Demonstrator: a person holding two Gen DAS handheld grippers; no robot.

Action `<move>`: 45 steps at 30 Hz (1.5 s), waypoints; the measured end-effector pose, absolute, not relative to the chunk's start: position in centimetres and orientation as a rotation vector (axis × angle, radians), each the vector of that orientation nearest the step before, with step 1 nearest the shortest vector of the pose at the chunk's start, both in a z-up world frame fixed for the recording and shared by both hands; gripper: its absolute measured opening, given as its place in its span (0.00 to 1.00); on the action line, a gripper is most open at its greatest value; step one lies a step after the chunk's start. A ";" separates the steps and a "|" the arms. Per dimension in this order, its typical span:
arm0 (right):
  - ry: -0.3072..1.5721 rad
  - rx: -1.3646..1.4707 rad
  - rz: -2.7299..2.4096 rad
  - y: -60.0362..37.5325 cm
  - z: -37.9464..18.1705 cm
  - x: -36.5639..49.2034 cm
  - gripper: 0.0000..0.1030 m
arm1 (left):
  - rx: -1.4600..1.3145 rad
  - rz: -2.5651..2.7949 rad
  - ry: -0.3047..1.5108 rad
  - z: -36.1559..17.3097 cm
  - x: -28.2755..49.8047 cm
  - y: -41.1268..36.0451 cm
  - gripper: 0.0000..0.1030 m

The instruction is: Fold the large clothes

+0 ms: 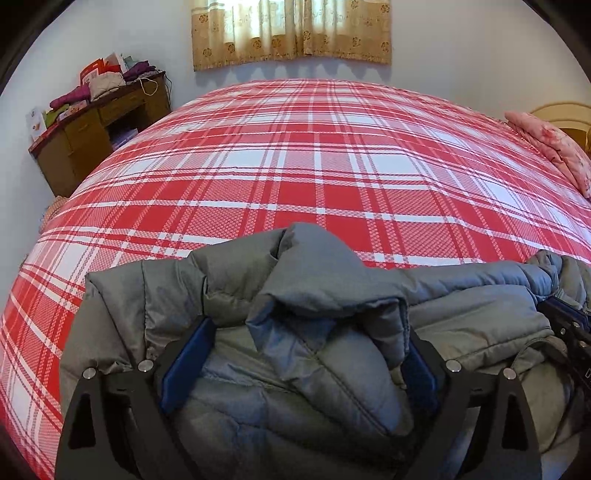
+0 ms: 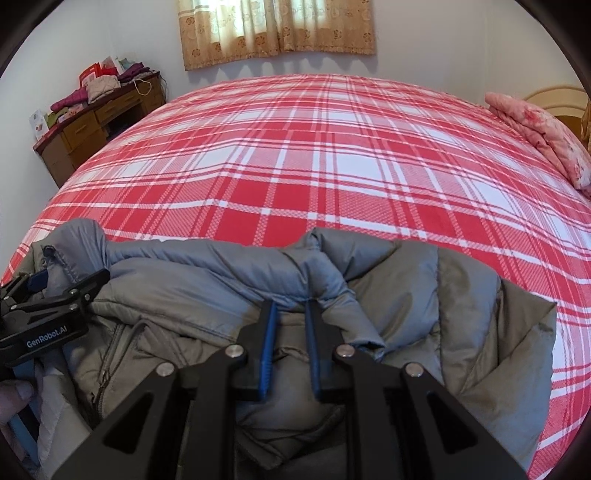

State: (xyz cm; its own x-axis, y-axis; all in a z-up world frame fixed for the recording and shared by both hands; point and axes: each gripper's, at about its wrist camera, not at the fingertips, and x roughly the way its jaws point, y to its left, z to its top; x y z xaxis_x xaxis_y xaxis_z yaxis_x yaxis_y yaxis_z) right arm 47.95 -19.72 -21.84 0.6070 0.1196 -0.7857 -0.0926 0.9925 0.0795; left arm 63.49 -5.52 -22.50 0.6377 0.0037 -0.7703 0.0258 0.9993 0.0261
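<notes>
A grey padded jacket (image 1: 317,295) lies bunched at the near edge of the bed; it also shows in the right wrist view (image 2: 406,288). My left gripper (image 1: 306,332) stands wide open with a thick fold of the jacket between its blue pads (image 1: 188,354). My right gripper (image 2: 290,306) is nearly closed on a fold of the jacket's upper edge, its pads (image 2: 269,339) pinching the fabric. The left gripper also shows at the left edge of the right wrist view (image 2: 55,295), and the right gripper at the right edge of the left wrist view (image 1: 569,325).
The bed is covered by a red and white plaid sheet (image 1: 295,166). A pink quilt (image 1: 546,144) lies at its far right. A brown desk (image 1: 96,125) piled with clothes stands at the left by the wall. A curtain (image 1: 291,33) hangs behind.
</notes>
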 end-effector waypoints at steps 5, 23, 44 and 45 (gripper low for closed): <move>0.908 0.026 0.119 -19.6 -21.9 47.9 0.17 | 0.032 -0.014 0.877 -22.5 63.5 -5.4 0.92; 0.859 0.113 0.122 -22.0 -18.8 47.5 0.21 | -0.021 -0.109 0.858 -19.1 63.8 -9.3 0.92; 0.924 0.055 0.129 -20.7 -21.9 48.0 0.18 | 0.057 -0.056 0.880 -22.6 63.8 -10.3 0.93; 0.925 0.054 0.128 -20.7 -21.9 48.0 0.18 | 0.058 -0.055 0.880 -22.6 63.9 -10.3 0.93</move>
